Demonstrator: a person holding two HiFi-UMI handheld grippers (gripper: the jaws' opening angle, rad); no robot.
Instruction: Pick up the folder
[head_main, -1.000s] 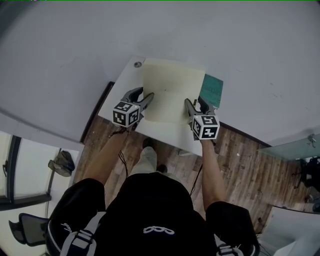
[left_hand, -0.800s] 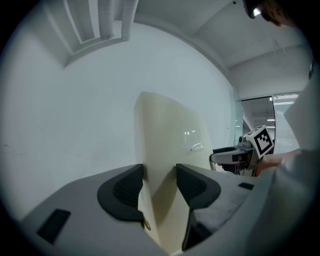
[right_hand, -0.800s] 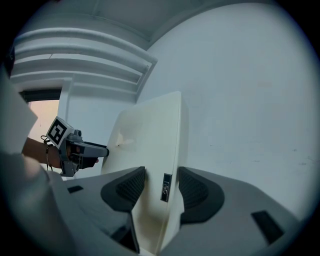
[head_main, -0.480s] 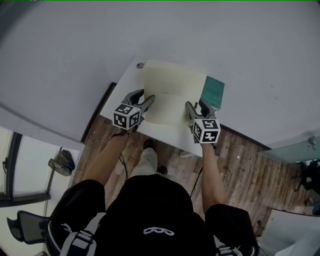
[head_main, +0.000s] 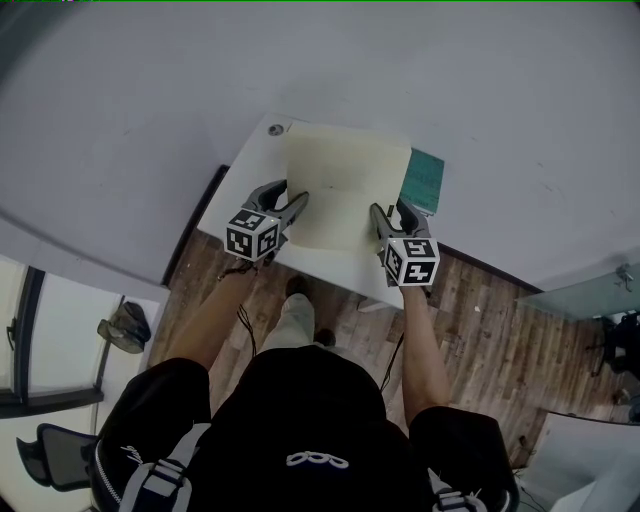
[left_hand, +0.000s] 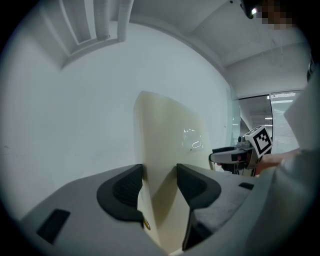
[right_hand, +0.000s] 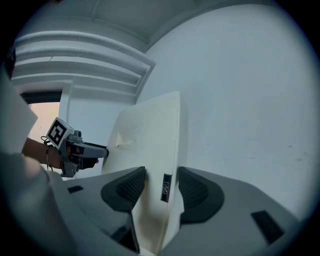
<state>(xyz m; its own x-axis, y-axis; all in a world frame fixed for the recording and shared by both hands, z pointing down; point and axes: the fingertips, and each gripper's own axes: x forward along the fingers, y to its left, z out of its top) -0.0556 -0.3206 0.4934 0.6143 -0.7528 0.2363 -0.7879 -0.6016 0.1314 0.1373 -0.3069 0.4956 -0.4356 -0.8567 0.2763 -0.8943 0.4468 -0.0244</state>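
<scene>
**Nothing has shifted in the last second**

Both tools and their load sit just where they were. The left gripper is clamped on the near-left corner of the cream folder, and the right gripper on its near-right corner. The folder spans the middle of the white table. A green book lies just beside it at the table's right edge. Whether the folder clears the tabletop cannot be told.
</scene>
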